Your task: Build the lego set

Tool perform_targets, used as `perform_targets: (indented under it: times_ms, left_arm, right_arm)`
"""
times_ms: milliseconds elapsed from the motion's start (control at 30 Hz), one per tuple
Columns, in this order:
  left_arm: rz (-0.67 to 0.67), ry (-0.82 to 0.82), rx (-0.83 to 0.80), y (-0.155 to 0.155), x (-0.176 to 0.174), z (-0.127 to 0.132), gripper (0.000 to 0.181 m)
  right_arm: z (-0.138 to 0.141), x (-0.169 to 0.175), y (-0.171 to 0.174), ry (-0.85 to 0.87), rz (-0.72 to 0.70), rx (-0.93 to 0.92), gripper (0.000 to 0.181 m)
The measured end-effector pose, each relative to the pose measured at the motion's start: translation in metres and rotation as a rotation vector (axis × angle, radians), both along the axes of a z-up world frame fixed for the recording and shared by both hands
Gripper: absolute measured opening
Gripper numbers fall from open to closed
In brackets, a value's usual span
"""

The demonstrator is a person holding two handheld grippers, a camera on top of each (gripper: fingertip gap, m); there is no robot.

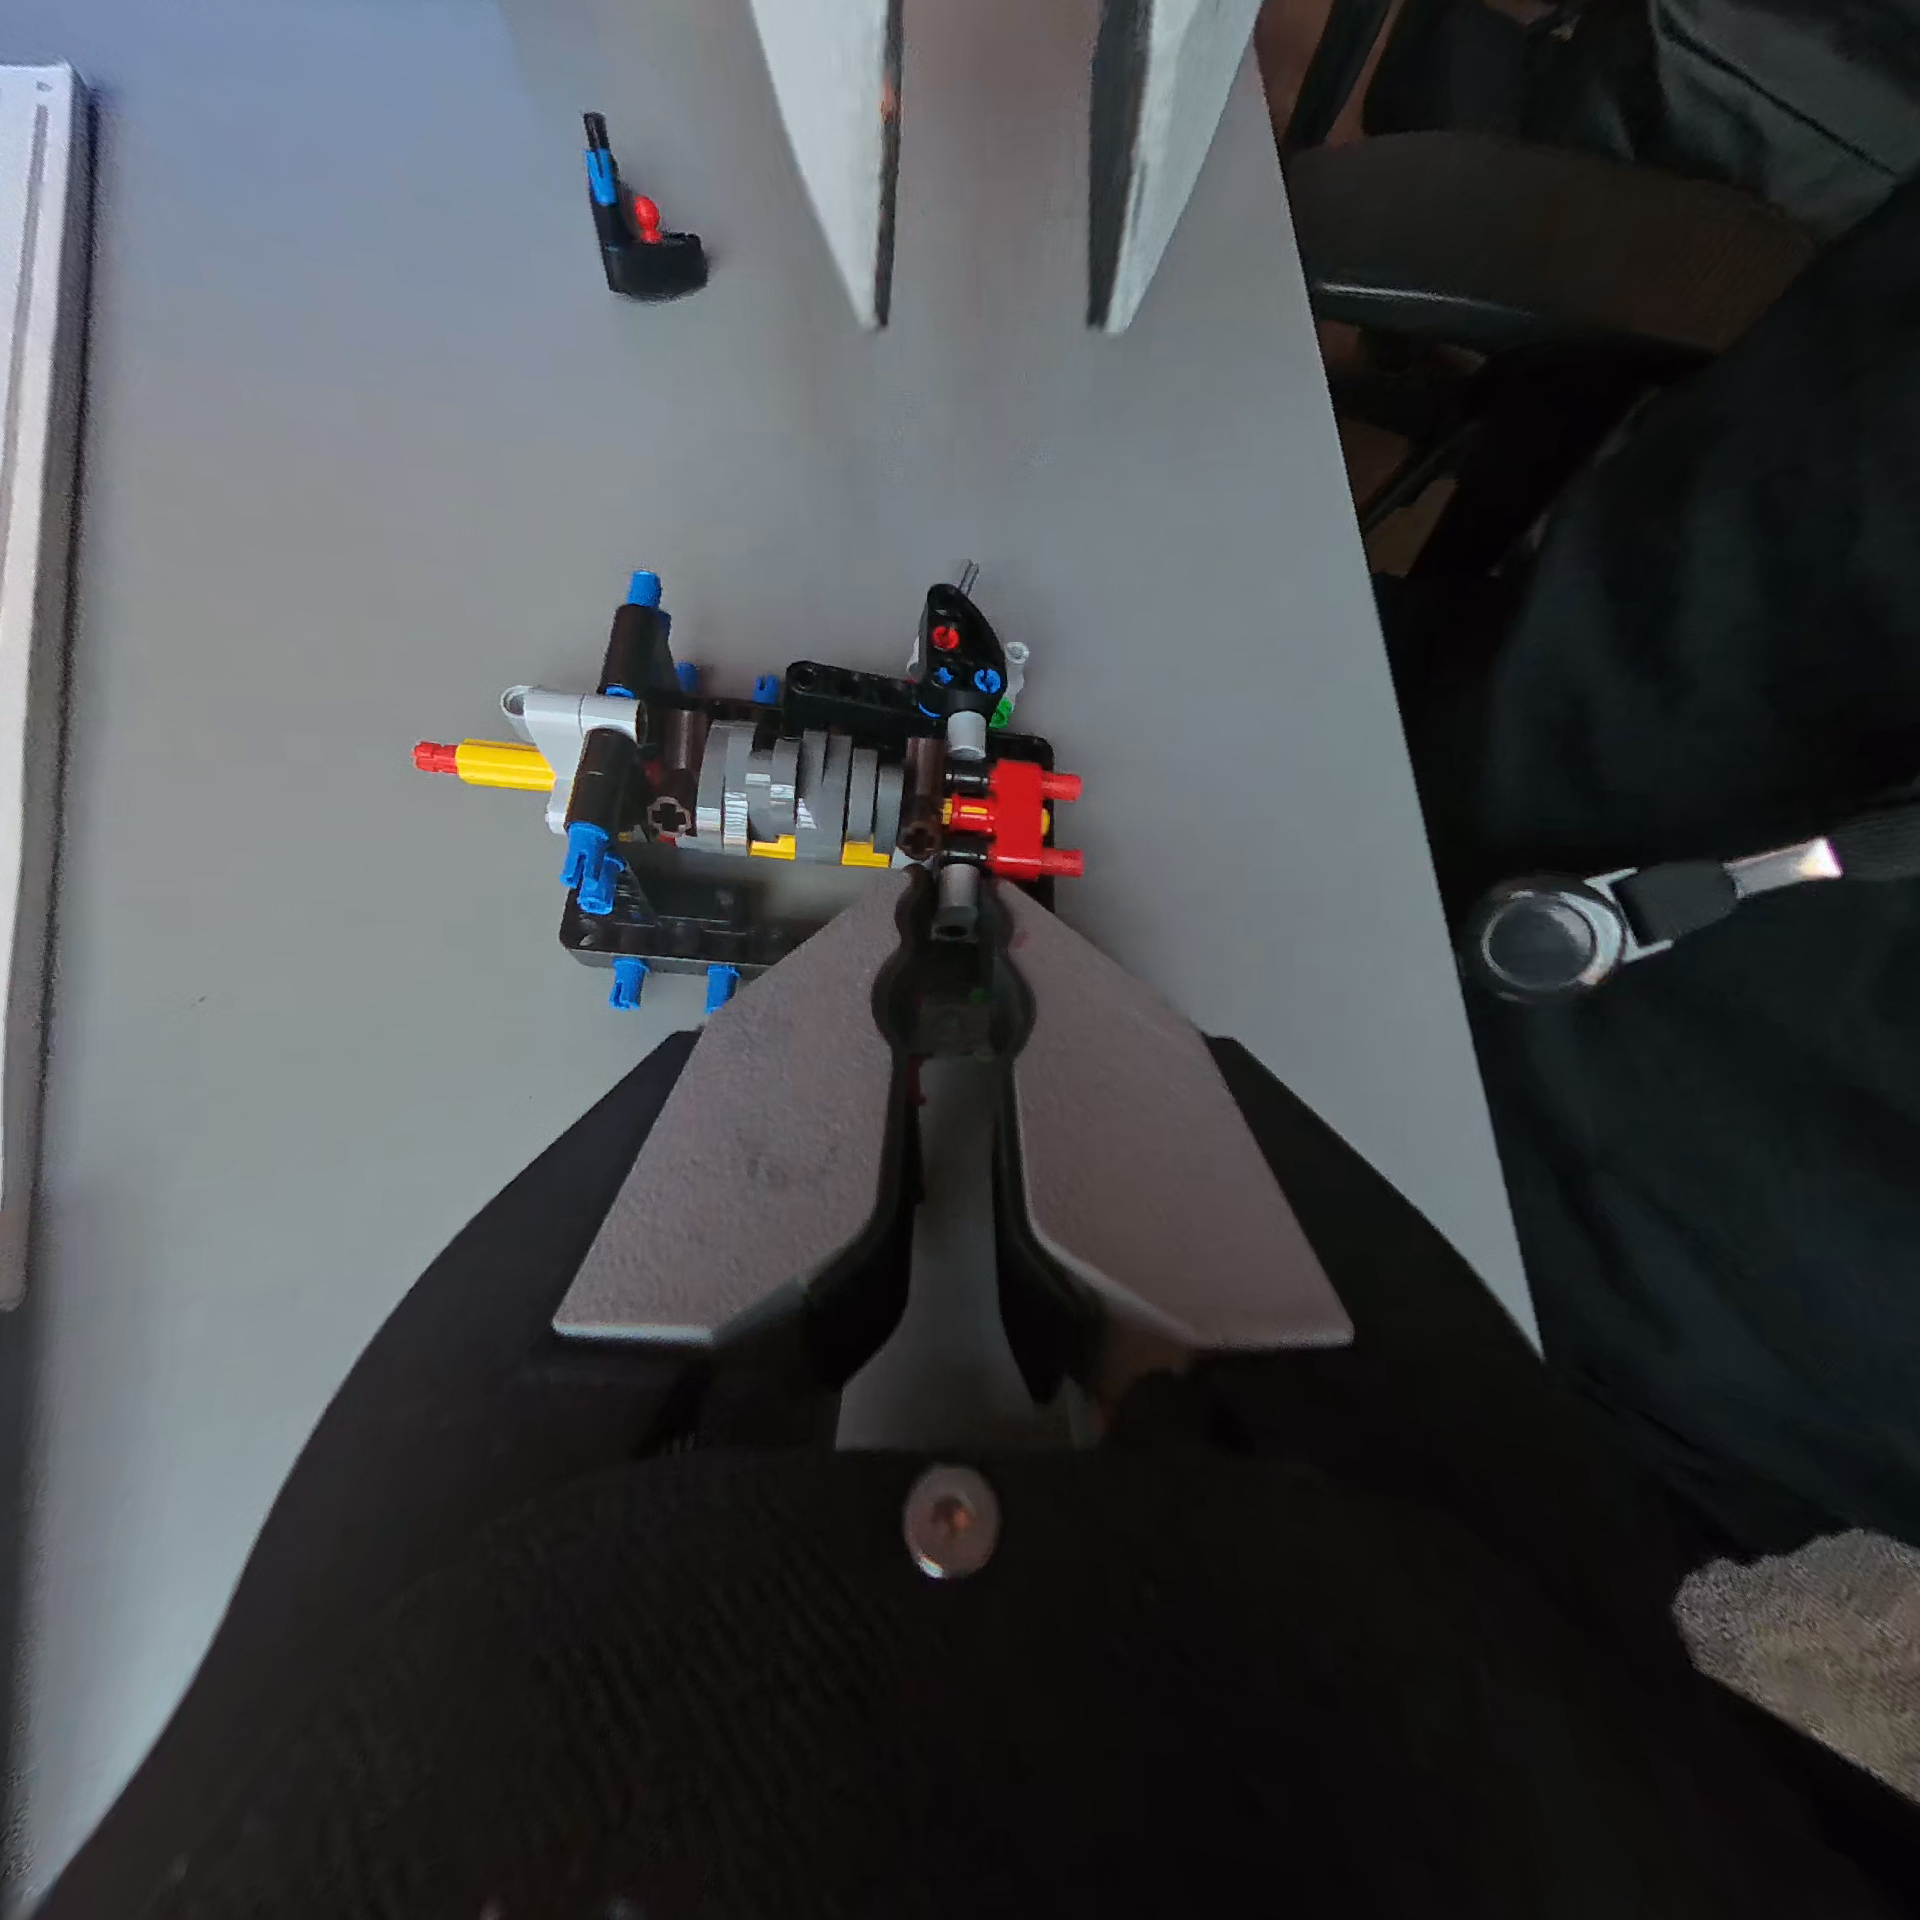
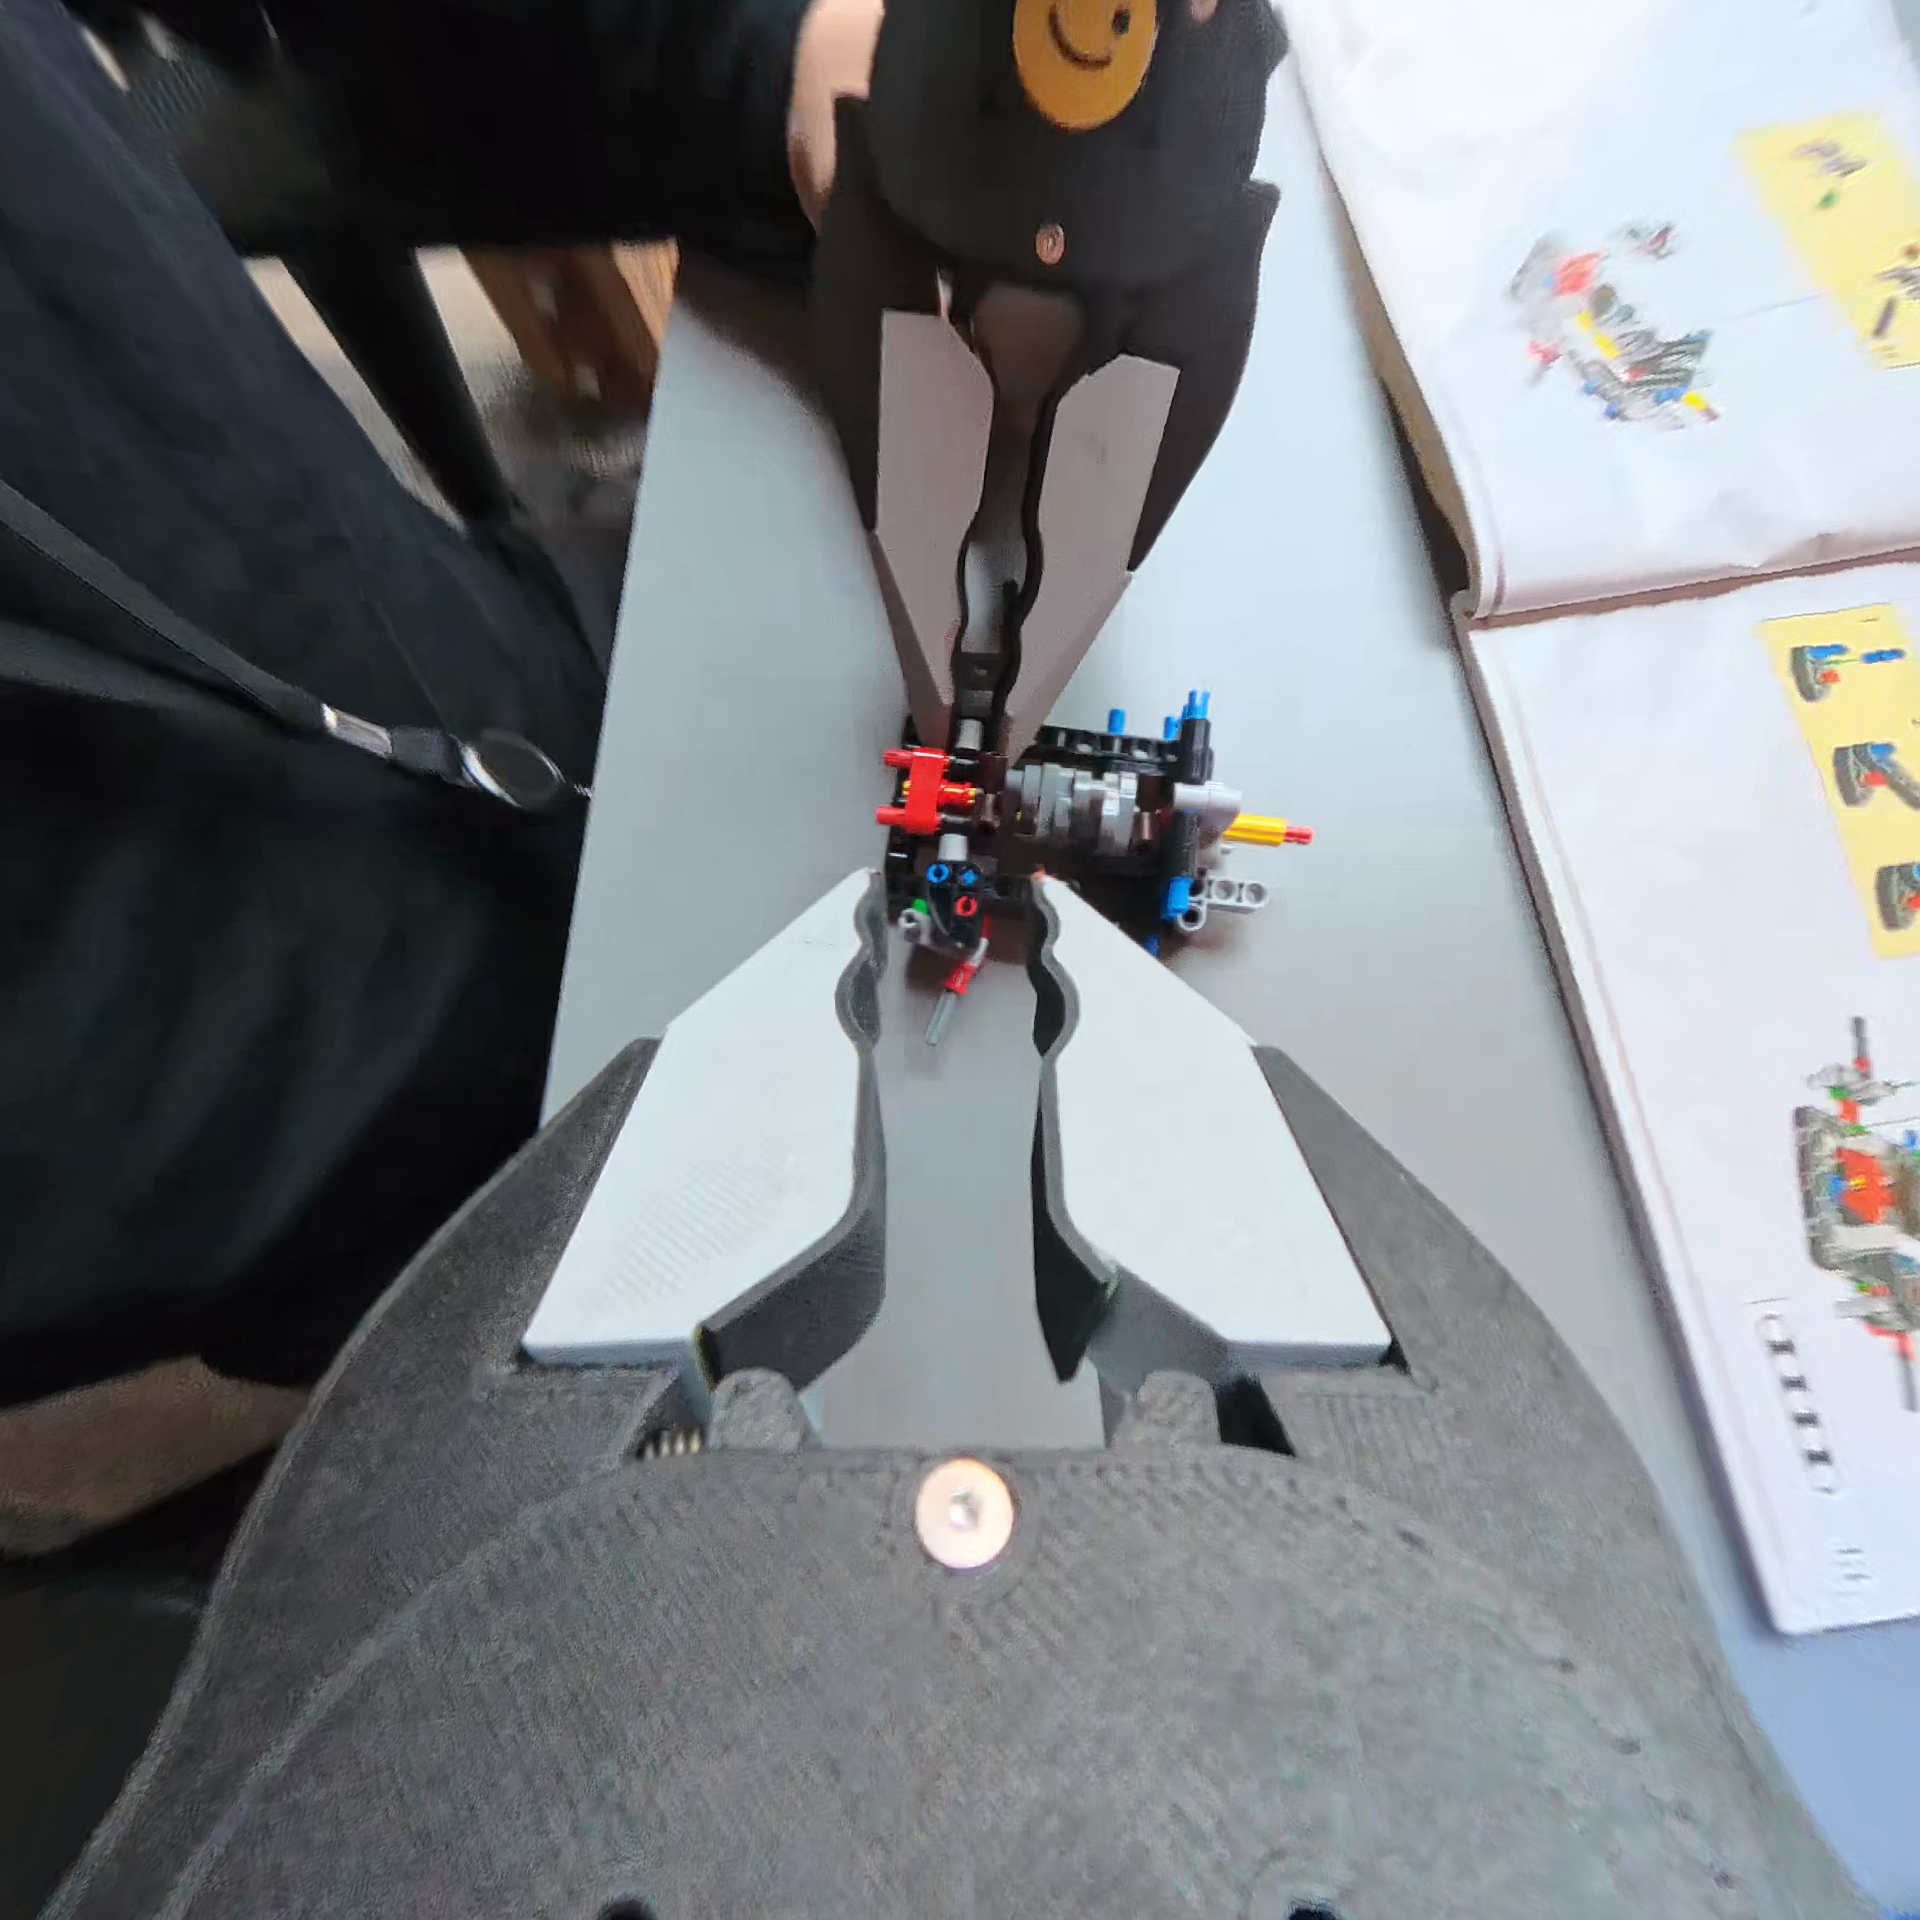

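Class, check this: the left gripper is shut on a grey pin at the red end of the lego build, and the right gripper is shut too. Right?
Not quite: the right gripper is open, jaws apart, as the right wrist view shows. The left gripper is shut on the short grey cylindrical pin of the multicoloured plastic lego build.

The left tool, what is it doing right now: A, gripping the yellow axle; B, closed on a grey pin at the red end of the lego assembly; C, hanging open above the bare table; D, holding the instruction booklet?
B: the left tool has its tips pinched together on a small grey pin beside the red connector of the lego assembly, far from the yellow axle.
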State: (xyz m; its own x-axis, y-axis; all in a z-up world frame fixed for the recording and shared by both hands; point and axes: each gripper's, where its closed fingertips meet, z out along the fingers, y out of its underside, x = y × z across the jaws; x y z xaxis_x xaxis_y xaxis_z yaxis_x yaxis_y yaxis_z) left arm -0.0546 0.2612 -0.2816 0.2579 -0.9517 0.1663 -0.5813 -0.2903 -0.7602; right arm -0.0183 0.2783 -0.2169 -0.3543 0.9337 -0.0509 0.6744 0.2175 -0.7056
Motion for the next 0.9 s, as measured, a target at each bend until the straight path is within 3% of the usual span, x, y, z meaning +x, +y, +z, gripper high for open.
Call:
perform_targets:
  times_ms: [167, 267, 367, 533, 733, 900]
  left_arm:
    - [-0.138, -0.007, -0.038, -0.006, -0.016, 0.000, 0.006]
    - [-0.113, -0.078, 0.032, 0.001, -0.014, 0.013, 0.004]
    - [-0.120, -0.179, -0.083, -0.001, -0.015, 0.025, 0.004]
    - [-0.168, -0.326, -0.266, -0.004, -0.021, 0.042, 0.004]
    - [-0.324, -0.485, -0.276, -0.022, -0.023, 0.069, 0.004]
    - [-0.454, -0.486, -0.246, -0.041, -0.016, 0.071, 0.004]
  right_arm:
    - [-0.014, 0.009, -0.004, 0.117, -0.098, -0.165, 0.025]
    - [-0.026, 0.011, -0.001, 0.153, -0.166, -0.215, 0.026]
    - [-0.031, 0.017, -0.002, 0.208, -0.118, -0.204, 0.036]
    - [-0.045, 0.018, 0.012, 0.214, -0.100, 0.014, 0.048]
    - [-0.005, -0.012, -0.007, 0.449, -0.032, 0.396, 0.049]
    - [0.009, -0.028, -0.021, 0.557, 0.043, 0.682, 0.050]
